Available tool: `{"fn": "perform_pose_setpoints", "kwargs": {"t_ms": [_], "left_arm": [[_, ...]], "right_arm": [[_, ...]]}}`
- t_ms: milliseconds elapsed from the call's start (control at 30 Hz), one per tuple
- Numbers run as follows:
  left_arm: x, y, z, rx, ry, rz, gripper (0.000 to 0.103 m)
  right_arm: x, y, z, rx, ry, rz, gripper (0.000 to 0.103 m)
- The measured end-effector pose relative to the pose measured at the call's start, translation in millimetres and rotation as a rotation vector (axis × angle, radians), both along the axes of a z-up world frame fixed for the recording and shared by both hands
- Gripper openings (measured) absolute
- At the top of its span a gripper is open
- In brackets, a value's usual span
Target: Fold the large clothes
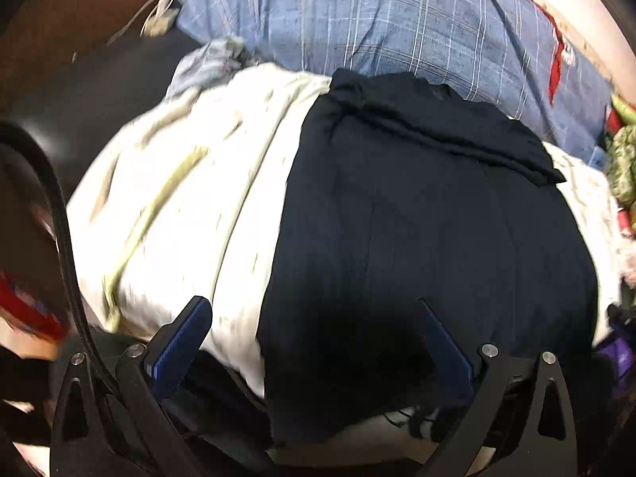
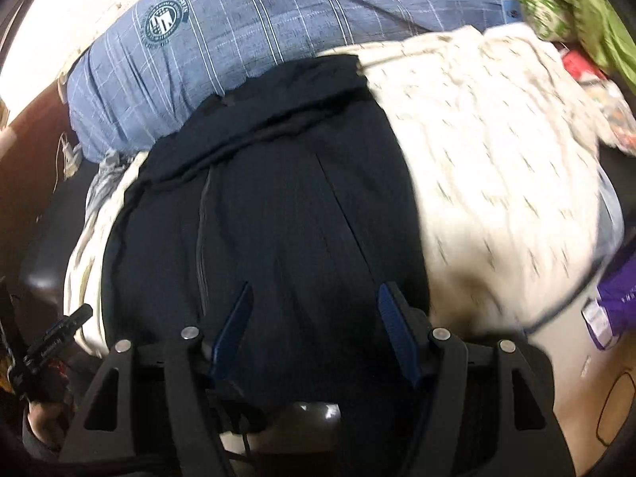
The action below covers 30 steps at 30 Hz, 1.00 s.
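**Fold status: dark garment flat, mostly unfolded**

Dark garment [image 1: 429,238] lies spread on top of a cream cloth [image 1: 190,206], both on a heap that looks like a bed. Its far edge is turned back in one narrow band; the rest is a single flat panel with long vertical seams showing. Near hem hangs toward the cameras, over the edge of the cream layer.

My read: early stage. One small fold at the top at best, main folds not yet done. Sides still need bringing in, then the length halved. The cream cloth under it is also unfolded and rumpled.

Left tool [image 1: 314,342]: jaws apart, one finger over the cream cloth, the other over the dark fabric. Nothing pinched.
Right tool [image 2: 314,326]: jaws apart, both fingers over the dark fabric near its lower end. No fabric caught between the pads that I can see.

Both frames are smeared at the edges, so fine detail is unreliable.

Around it: blue plaid pillow [image 2: 222,39] with a round crest just behind the garment, green patterned cloth [image 2: 556,4] at the far right, purple packet [image 2: 616,298] at the near right.
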State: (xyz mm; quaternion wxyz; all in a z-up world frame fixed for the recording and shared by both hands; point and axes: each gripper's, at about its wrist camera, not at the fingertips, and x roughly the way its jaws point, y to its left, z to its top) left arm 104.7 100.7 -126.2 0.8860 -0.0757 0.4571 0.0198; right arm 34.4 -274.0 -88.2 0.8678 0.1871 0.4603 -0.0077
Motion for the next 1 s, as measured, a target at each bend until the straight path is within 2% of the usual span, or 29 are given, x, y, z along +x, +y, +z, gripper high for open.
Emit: {"fn": "perform_pose_setpoints", "kwargs": {"t_ms": [167,300,400,533,600,700,800,833,900,967,1000], "left_arm": [[-22.8,19.4,-24.0,-0.081,0.038,0.021,0.102],[-32.1,21.8,-46.2,-0.195,0.081,0.031,0.102],[-33.7,23.2,-70.1,-0.275,0.148,0.038,0.102],[-36.1,31.3,-90.2,-0.295,0.194,0.069,0.102],[-37.9,35.5,-95.2,-0.328,0.200,0.085,0.102],[-40.7,39.5,-103.0,-0.395,0.212,0.106,0.102],[-50.3,36.1,-104.8,-0.433,0.162,0.165,0.102],[-50.1,32.5,-107.0,-0.440,0.137,0.157,0.102],[-44.1,23.6,-112.5,-0.411,0.146,0.109,0.102],[-34.2,13.4,-115.7,-0.363,0.151,0.023,0.102],[-29.1,5.5,-115.6,-0.311,0.150,-0.023,0.102]], "right_arm": [[-32.5,-14.7,-27.6,0.028,0.037,-0.036,0.066],[-44.5,-20.8,-44.4,0.073,0.049,-0.067,0.067],[-51.6,-21.0,-57.0,0.091,0.062,-0.083,0.069],[-56.5,-21.8,-70.0,0.115,0.098,-0.092,0.070],[-60.5,-25.1,-76.4,0.139,0.114,-0.098,0.070],[-63.1,-26.4,-88.3,0.233,0.135,-0.107,0.072],[-63.9,-25.3,-102.4,0.322,0.161,-0.136,0.073],[-62.8,-23.7,-106.9,0.314,0.172,-0.142,0.074],[-58.0,-20.1,-111.6,0.263,0.199,-0.150,0.074],[-54.6,-18.6,-110.3,0.220,0.194,-0.141,0.074],[-53.1,-17.9,-109.4,0.204,0.195,-0.134,0.075]]}}
